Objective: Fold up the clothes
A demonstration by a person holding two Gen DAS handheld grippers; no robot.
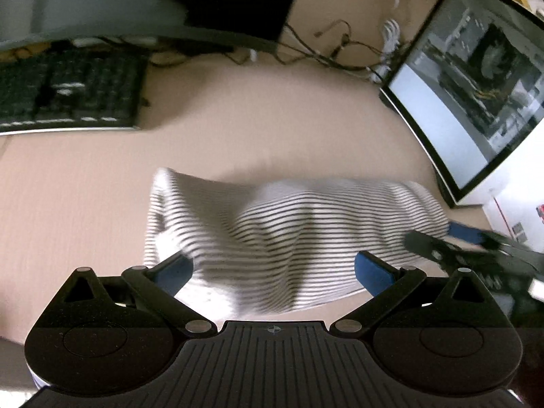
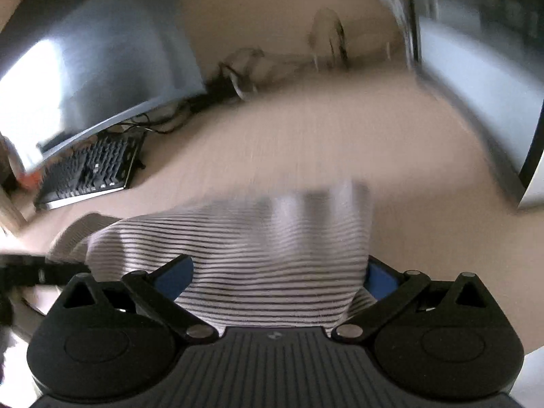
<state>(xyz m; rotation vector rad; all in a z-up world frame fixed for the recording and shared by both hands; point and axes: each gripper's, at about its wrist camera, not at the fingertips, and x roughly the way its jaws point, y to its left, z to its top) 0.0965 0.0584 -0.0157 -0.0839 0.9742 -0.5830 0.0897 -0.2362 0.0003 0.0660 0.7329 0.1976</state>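
Observation:
A white garment with thin black stripes (image 1: 289, 234) lies bunched on the beige table, folded over itself. My left gripper (image 1: 272, 268) is open, its blue-padded fingers (image 1: 372, 272) spread wide at the garment's near edge, with cloth lying between them. The right gripper (image 1: 452, 241) shows at the garment's right end in the left wrist view. In the right wrist view the garment (image 2: 265, 255) fills the gap of my right gripper (image 2: 278, 278), which is open with its fingers (image 2: 380, 278) wide on either side of the cloth. Both views are motion-blurred.
A black keyboard (image 1: 68, 91) lies at the back left under a monitor (image 1: 102, 3). A second monitor (image 1: 476, 81) stands at the right. Tangled cables (image 1: 333, 51) lie at the back. The table (image 1: 255, 119) is beige.

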